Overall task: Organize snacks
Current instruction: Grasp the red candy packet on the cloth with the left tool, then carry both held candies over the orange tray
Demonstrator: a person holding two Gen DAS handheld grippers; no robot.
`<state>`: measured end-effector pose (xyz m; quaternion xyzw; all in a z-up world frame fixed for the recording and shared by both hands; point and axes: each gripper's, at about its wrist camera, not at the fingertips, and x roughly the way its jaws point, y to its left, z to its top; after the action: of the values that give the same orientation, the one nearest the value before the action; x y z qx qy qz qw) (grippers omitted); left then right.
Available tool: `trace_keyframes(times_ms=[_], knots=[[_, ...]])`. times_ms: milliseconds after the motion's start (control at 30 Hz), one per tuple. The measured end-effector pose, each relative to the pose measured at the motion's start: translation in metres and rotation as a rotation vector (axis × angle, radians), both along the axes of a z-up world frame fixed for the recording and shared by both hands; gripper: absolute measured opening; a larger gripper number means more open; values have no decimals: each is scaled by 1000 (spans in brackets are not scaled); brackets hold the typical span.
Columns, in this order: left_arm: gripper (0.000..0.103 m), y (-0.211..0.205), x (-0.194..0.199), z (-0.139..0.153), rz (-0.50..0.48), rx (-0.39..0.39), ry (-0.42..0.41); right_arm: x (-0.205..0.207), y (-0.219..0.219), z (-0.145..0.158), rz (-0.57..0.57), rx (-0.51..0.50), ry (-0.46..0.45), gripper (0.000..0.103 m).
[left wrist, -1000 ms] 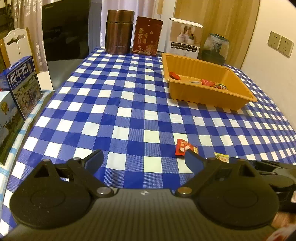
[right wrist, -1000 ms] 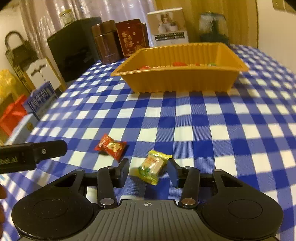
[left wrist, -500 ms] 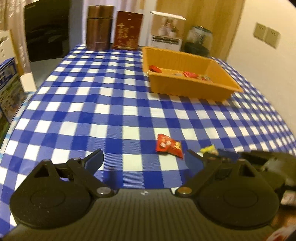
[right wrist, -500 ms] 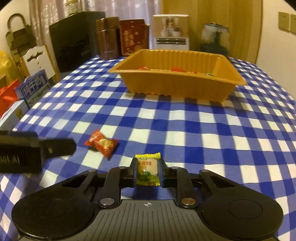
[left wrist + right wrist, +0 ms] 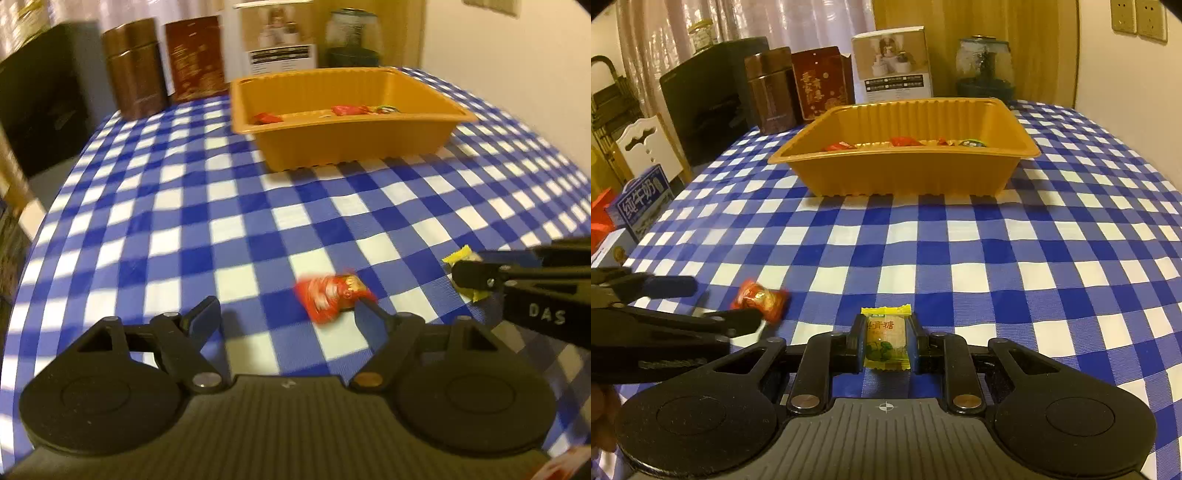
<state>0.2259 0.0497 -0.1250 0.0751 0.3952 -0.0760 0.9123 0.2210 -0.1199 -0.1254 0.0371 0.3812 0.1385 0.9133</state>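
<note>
Crinkly plastic film is what both of my targets are made of, so I treat them as very light, soft and a little slippery. The yellow candy (image 5: 885,341) is already between the fingers of my right gripper (image 5: 885,345), which is closed narrow on its two long sides, low over the checked tablecloth (image 5: 997,240). I cannot tell whether the candy is lifted or touches the cloth. The pads press on the thick middle where the sweet itself is, not on the thin sealed ends. I judge this is the good place, because the ends would fold and slide out.

The red candy (image 5: 330,295) lies on the cloth just in front of my left gripper (image 5: 286,314), nearer to the right finger. The jaws there are closing, but the wrapper is ahead of the tips rather than properly between them, and nothing is pressed yet. The picture is blurred, so I cannot tell if the right finger touches it. I think I should go a little forward and more over it, then take it across the body. A hard push on one corner would only make it skate away.

The orange tray (image 5: 905,177) stands well apart at the far side, with some candies already inside. Both pieces should travel there easily; a gentle hold is enough, and dropping will not hurt them.
</note>
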Motion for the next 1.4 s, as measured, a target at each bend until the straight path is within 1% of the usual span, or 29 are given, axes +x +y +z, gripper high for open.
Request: trace_keyframes(times_ms=[67,133,233,267,300,333,400,533,600,700,867,967,1200,1400], knots=[[80,-6,6,-5,-31,36,-18,1,-2,0,-5,1,-1,22],[80,-9,11,-6,-47,45,-29,2,-5,0,-13,8,0,22],[69,-9,15,-7,-46,16,-23,4,-7,0,-25,16,6,22],[63,-9,16,-7,-46,6,-20,4,-8,-1,-26,16,6,22],[57,-11,15,-6,-50,1,-19,5,-9,-1,-28,18,7,22],[54,-12,15,-6,-56,2,-19,5,-9,-1,-29,20,9,22],[45,-14,15,-5,-66,-1,-18,6,-8,-1,-28,24,11,22],[36,-14,14,-4,-76,-19,-12,5,-7,0,-26,28,14,22],[28,-15,14,-4,-82,-27,-5,6,-7,0,-26,27,13,22],[26,-18,13,-3,-80,-20,4,5,-7,0,-25,26,14,22],[23,-12,12,0,-33,-62,34,5,-6,1,-21,27,14,22],[23,-8,10,3,-16,-101,42,5,-5,2,-18,29,14,22],[23,-8,5,18,-2,-157,19,4,-8,10,-20,36,4,22],[23,-14,4,37,-10,-184,-17,3,-13,18,-28,38,-12,22]])
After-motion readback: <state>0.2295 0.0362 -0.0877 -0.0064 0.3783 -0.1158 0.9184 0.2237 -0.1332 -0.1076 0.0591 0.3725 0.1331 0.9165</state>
